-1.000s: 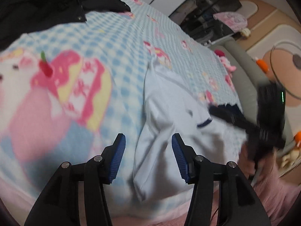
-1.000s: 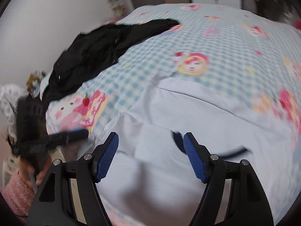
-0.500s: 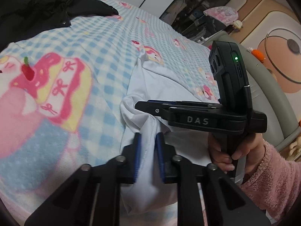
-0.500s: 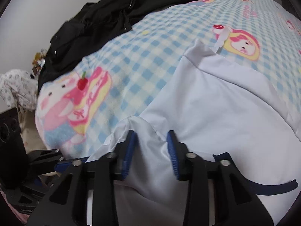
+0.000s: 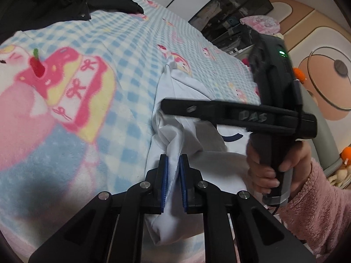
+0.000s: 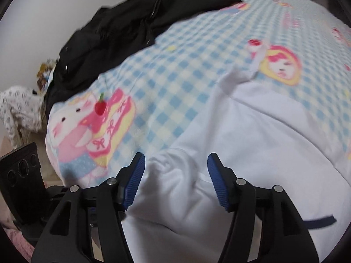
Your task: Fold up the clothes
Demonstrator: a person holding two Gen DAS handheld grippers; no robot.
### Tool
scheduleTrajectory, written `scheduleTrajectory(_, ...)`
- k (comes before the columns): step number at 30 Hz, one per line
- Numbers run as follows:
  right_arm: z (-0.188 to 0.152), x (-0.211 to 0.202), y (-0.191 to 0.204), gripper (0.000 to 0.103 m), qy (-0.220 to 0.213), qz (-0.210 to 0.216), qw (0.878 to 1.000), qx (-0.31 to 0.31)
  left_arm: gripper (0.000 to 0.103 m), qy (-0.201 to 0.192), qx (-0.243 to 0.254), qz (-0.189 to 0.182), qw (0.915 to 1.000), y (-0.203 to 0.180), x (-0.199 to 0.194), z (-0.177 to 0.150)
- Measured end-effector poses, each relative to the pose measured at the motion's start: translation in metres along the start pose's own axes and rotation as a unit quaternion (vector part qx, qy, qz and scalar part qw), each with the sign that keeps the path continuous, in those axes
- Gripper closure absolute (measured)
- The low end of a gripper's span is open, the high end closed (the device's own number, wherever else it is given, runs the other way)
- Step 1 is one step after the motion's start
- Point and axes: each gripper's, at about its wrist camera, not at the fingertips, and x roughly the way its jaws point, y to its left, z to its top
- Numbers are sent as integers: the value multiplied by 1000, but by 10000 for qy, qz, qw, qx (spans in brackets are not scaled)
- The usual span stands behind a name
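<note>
A white shirt with a dark blue trim lies on the bed's near edge; it also shows in the right wrist view. My left gripper is shut on a bunched fold of the shirt's near edge. My right gripper is open just above a raised fold of the shirt, with nothing between its pads. In the left wrist view the right gripper's body reaches in from the right, above the shirt.
The bed has a blue checked blanket with pink cartoon prints. A black jacket lies at the far side of the bed; it also shows in the left wrist view. A grey sofa edge and floor mat are to the right.
My right gripper has opened and let go of the shirt fold. My left gripper stays shut on the shirt's edge and has lifted it slightly.
</note>
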Motion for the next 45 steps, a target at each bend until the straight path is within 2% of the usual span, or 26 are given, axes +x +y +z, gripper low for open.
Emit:
scheduleTrajectory(1, 1, 8, 3, 51, 95, -34, 9999, -63, 91, -16, -8, 33, 10000, 0, 1, 1)
scheduleTrajectory(2, 0, 14, 6, 76, 160, -233, 9995, -111, 91, -62, -12, 93, 9999, -1, 1, 1)
scheduleTrajectory(5, -8, 13, 7, 89, 14, -555, 9984, -49, 91, -152, 77, 134, 9998, -7, 1, 0)
scheduleTrajectory(8, -13, -15, 8, 93, -549, -799, 9953, 87, 92, -362, 226, 87, 9990, -12, -4, -2)
scheduleTrajectory(12, -13, -51, 7, 93, -1209, -680, 9894, 427, 92, -258, 49, 118, 9996, -3, 3, 0)
scheduleTrajectory(16, -2, -15, 5, 93, -875, -943, 9906, 462, 92, 130, -588, 185, 9980, 19, 19, -1)
scheduleTrajectory(18, -1, 22, -8, 90, -425, -1026, 9913, 702, 90, 259, -822, 230, 9960, 27, 19, -3)
scheduleTrajectory(19, -1, 32, -13, 90, -334, -983, 9912, 819, 90, 288, -880, 260, 9954, 30, 17, -3)
scheduleTrajectory(22, -3, 34, -25, 82, -482, -673, 9899, 1149, 89, 372, -928, 152, 9949, 32, 8, -5)
scheduleTrajectory(24, -8, 12, -28, 54, -783, -446, 9864, 1372, 89, 375, -932, 66, 9949, 32, 0, -7)
scheduleTrajectory(26, -14, -16, -31, 46, -1112, -325, 9817, 1509, 82, 257, -973, -43, 9949, 31, -10, -8)
scheduleTrajectory(28, -27, -43, -34, 46, -1328, -234, 9783, 1575, 75, 144, -1023, -149, 9945, 31, -19, -9)
scheduleTrajectory(30, -43, -71, -36, 43, -1455, -284, 9752, 1641, 74, 30, -1056, -154, 9943, 29, -25, -10)
scheduleTrajectory(32, -66, -94, -41, 42, -1490, -481, 9725, 1723, 74, -174, -868, -62, 9961, 18, -34, -11)
scheduleTrajectory(35, -112, -119, -54, 42, -1300, -1018, 9682, 1880, 74, -451, -392, 13, 9982, -6, -41, -8)
scheduleTrajectory(38, -154, -135, -69, 42, -1135, -1438, 9591, 2159, 74, -205, 10, -232, 9995, -33, -25, -2)
scheduleTrajectory(45, -212, -165, -91, 42, -1069, -1519, 9409, 2832, 73, 512, -102, 300, 9982, -51, -9, -21)
